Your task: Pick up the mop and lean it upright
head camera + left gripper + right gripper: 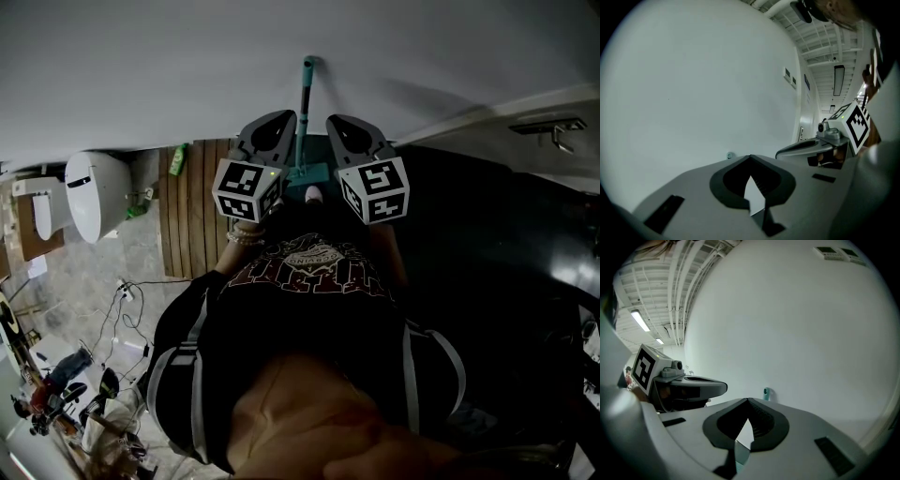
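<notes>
Mop [304, 112] stands at the upper centre of the head view. Its teal handle end rests against the white wall [187, 66], and its pole runs down to a teal head between the two tools. The wall fills the top of that frame and most of both gripper views. A person's dark printed shirt [309, 272] takes up the lower middle. A wooden slat mat [192, 206] lies at centre left, with a white toilet [94, 192] further left. The left tool [279, 117] and the right tool [339, 120] hover on either side of the pole, apart from it. Each has its jaws together at the tips and holds nothing. Cables [127, 300] trail at lower left.
</notes>
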### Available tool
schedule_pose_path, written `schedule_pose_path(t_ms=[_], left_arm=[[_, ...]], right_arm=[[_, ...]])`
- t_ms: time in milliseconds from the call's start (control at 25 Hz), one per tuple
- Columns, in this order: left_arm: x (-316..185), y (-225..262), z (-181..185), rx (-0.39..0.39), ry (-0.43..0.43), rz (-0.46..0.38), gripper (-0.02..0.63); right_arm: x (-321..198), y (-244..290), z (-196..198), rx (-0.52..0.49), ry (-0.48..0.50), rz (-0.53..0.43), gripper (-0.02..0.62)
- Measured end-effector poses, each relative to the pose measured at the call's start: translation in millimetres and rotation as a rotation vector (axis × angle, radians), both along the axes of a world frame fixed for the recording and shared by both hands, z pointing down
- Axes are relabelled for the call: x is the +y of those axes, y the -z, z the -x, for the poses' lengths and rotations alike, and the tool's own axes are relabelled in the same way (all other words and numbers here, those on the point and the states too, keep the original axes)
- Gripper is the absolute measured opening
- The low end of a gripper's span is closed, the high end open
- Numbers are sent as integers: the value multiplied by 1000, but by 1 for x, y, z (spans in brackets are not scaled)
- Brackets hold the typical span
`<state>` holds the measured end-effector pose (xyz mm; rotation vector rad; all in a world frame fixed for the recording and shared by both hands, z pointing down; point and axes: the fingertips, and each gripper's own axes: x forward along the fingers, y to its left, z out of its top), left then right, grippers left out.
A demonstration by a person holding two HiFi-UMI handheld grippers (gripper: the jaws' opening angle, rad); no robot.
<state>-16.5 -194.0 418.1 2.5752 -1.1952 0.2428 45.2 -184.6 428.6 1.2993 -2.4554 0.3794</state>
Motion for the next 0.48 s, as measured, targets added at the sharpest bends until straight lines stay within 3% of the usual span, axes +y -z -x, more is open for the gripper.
schedule_pose_path(t_ms=[480], left_arm=[[2, 0, 4, -1, 9, 3, 46]], right_arm=[[1, 3, 4, -7, 7, -2, 20]])
